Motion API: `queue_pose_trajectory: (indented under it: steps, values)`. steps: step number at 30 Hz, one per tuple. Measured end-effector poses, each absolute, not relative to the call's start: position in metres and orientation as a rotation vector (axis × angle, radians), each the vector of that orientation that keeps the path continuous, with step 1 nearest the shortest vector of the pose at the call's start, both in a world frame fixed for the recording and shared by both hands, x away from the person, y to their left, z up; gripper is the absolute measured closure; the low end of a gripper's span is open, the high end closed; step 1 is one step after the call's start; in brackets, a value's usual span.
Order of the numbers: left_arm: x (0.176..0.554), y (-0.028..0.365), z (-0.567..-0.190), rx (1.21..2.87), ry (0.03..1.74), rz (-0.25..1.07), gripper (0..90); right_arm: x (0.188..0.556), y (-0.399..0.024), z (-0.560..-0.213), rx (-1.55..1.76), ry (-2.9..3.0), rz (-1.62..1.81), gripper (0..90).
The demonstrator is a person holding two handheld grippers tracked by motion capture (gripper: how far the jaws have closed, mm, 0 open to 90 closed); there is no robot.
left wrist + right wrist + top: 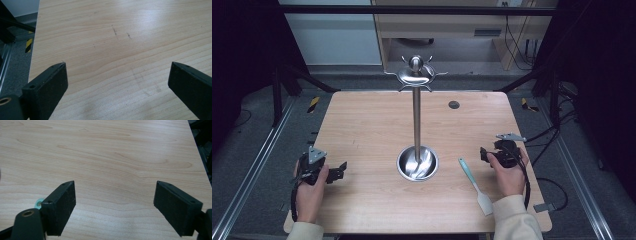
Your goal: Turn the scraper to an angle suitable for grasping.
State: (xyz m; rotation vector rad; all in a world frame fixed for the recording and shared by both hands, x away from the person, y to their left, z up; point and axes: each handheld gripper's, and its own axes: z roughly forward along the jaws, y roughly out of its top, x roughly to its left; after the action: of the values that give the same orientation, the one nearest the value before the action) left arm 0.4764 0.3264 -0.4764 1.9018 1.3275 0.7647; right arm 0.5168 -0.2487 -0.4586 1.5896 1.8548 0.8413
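Note:
A steel utensil stand rises from a round base at the table's middle, with hooks around its top disc. A spatula with a teal handle and a white blade lies flat to the right of the base. My right gripper rests just right of the spatula's handle end, jaws open and empty over bare wood; a sliver of teal handle peeks out beside its left jaw. My left gripper sits at the table's left front, open and empty.
The wooden table has a small dark grommet at its back right. Black frame rails and cables run along both sides on the grey floor. Shelving stands beyond the far edge.

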Motion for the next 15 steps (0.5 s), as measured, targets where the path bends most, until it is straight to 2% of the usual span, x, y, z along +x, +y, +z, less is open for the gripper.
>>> queue_pose_trajectory:
  steps: [6, 10, 15]
  values:
    - [0.477, 0.329, -0.477, 1.896, 1.336, 0.761, 2.2, 0.520, -0.248, -0.463, 1.593, 1.867, 0.788, 20.5]
    - [0.477, 0.327, -0.477, 1.906, 1.332, 0.757, 2.2, 0.520, -0.246, -0.463, 1.580, 1.879, 0.787, 33.9]
    - [0.477, 0.327, -0.477, 1.912, 1.326, 0.757, 2.2, 0.519, -0.237, -0.464, 1.493, 1.984, 0.806, 60.1]
